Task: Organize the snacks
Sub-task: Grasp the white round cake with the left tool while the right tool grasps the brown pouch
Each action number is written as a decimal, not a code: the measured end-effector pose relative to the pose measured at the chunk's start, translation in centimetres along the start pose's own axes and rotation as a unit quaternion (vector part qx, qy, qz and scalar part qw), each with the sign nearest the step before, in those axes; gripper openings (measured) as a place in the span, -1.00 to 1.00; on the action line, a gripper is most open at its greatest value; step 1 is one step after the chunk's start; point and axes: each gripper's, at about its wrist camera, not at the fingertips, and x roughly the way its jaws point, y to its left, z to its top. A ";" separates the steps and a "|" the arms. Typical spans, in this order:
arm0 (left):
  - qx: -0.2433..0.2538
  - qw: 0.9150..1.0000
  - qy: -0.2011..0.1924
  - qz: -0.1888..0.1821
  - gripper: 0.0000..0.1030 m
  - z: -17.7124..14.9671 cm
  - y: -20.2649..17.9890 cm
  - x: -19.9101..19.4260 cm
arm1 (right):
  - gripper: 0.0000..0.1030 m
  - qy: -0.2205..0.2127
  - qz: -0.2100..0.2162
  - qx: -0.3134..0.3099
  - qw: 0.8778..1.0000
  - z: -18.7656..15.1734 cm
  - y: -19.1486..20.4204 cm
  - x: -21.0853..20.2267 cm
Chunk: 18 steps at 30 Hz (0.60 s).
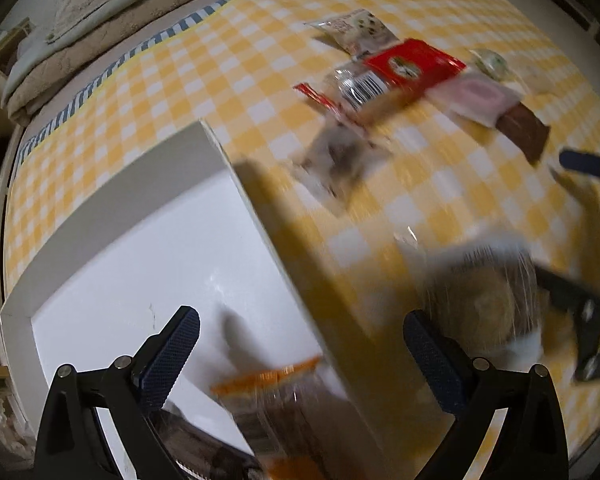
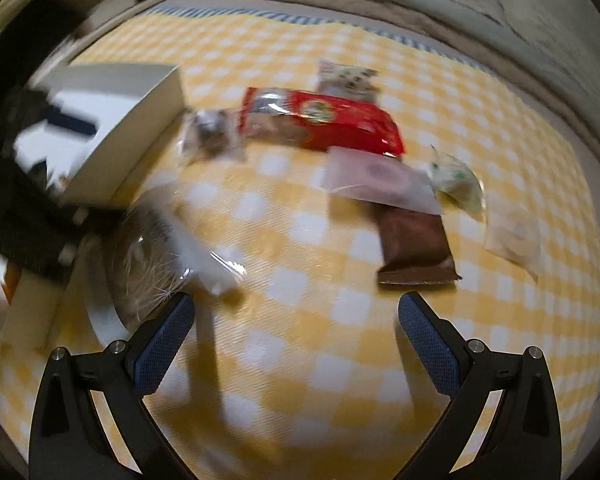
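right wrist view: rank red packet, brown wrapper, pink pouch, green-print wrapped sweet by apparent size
1. Red packet, clearly the largest.
2. Brown wrapper and pink pouch: too alike to rank; the pouch overlaps the wrapper's far end, and the wrapper lies nearer the camera.
3. Green-print wrapped sweet, the smallest.

Glossy red wrapper, matt checked cloth, smooth white box

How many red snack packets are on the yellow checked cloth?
1: the big red plastic packet lies in the middle of the snack pile, with a pale pink packet beside it. Blur could hide a smaller one; the left wrist view shows a red strip nearby.
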 end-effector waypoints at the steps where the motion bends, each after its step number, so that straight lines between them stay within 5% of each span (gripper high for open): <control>1: -0.005 1.000 -0.001 -0.002 0.99 -0.3 0.1 -0.3 | 1.00 0.000 0.005 0.003 1.000 0.1 -0.3 -0.3; 4: -0.049 0.999 -0.009 -0.017 0.97 -1.3 1.0 -2.1 | 1.00 -0.019 0.014 0.002 1.000 0.5 -1.4 -1.8; 9: -0.116 0.987 -0.047 -0.098 0.81 -2.1 1.2 -6.0 | 0.84 -0.037 0.042 0.075 0.996 2.3 -6.4 -2.9; 13: -0.103 0.984 -0.040 -0.141 0.77 -2.3 -0.4 -6.8 | 0.54 -0.033 0.058 0.085 0.994 3.5 -8.2 -2.3; 18: -0.070 0.987 -0.012 -0.141 0.77 -1.9 -2.4 -5.5 | 0.33 0.006 0.067 0.058 0.996 4.1 -8.4 0.6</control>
